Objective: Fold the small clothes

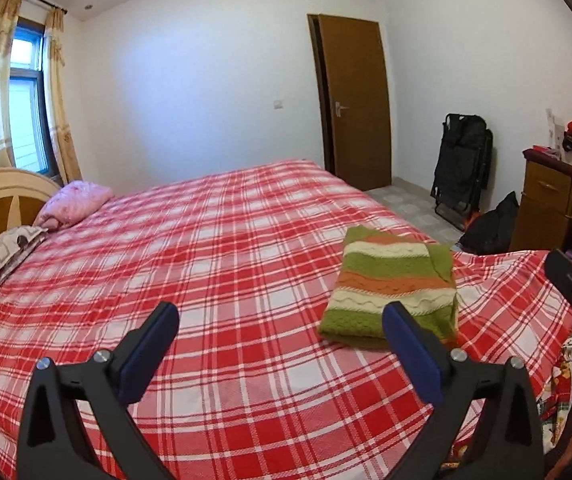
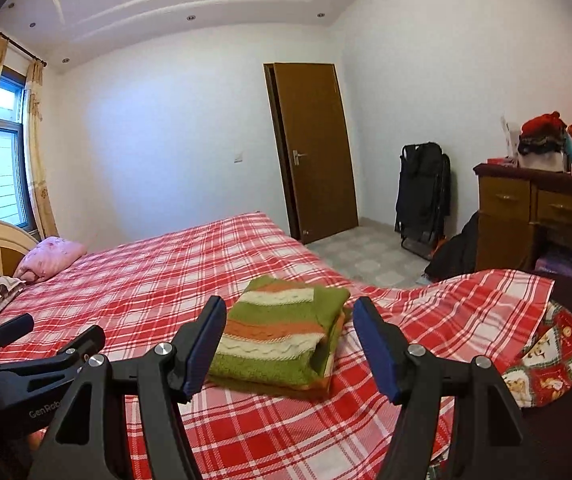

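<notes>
Left wrist view looks across a bed covered by a red and white plaid bedspread [image 1: 221,240], with the left gripper [image 1: 279,322] hanging above the cloth, its jaws spread wide and nothing between them. Just beyond its right finger lies the task's garment, a green, orange and cream striped knit sweater [image 1: 394,280], already folded into a compact rectangle and resting flat on the bedspread near the foot-side corner of the bed. That placement looks deliberate: the flat, uncluttered middle of the mattress gives a firm plane for pressing creases, and the bundle sits within reach of both tools. Seen from the right wrist camera, the right gripper [image 2: 286,316] is likewise spread wide and empty, and the sweater [image 2: 281,336] appears framed between its two blue-padded fingers [image 2: 370,340], though the fingers seem to be above and short of the fabric, not touching it; a flap of green lies doubled over the top right corner, so the layers are stacked and not loose. The left gripper's body [image 2: 37,364] shows at the lower left of that view, well apart from the sweater. Judging from the tidy stack and both empty tools, this fold seems finished or nearly so, and the open jaws suggest release or readiness for a next piece. A pink pillow [image 1: 73,202] sits far off at the headboard, clear of the work.
</notes>
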### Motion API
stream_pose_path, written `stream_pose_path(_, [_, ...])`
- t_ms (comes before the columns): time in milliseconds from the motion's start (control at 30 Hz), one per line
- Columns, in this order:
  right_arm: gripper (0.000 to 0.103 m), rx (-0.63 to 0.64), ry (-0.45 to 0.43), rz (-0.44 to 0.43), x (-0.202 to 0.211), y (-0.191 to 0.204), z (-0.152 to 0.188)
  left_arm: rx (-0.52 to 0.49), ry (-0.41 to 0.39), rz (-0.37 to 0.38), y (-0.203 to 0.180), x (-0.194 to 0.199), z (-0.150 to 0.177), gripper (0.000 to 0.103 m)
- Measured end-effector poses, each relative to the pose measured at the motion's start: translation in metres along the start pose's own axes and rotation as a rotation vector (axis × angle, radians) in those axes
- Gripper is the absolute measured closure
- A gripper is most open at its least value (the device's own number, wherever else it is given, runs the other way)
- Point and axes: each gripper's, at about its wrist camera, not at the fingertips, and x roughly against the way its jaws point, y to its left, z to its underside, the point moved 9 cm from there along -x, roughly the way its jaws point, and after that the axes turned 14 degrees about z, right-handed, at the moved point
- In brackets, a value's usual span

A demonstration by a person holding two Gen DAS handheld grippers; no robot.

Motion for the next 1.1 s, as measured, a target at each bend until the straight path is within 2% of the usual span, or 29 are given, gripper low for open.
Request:
stream_pose_path(200, [0.036,-0.01,-0.006,-0.004,0.003,-0.001,-0.002,-0.05,-0.016,-0.017,-0.007,0.005,-0.004,0.0])
stream_pose_path(400, [0.036,-0.028,-0.032,0.0,0.01,-0.004,-0.007,-0.036,-0.043,0.008,-0.009,0.011,-0.009,0.0])
stream_pose_path(667, [0.036,-0.03,-0.023,0.0,0.008,-0.005,-0.007,-0.095,-0.044,0.019,-0.024,0.011,-0.008,0.0])
stream_pose_path(1100, [0.036,-0.035,-0.02,0.011,0.005,-0.008,-0.006,-0.064,-0.039,0.05,-0.024,0.008,-0.009,0.0])
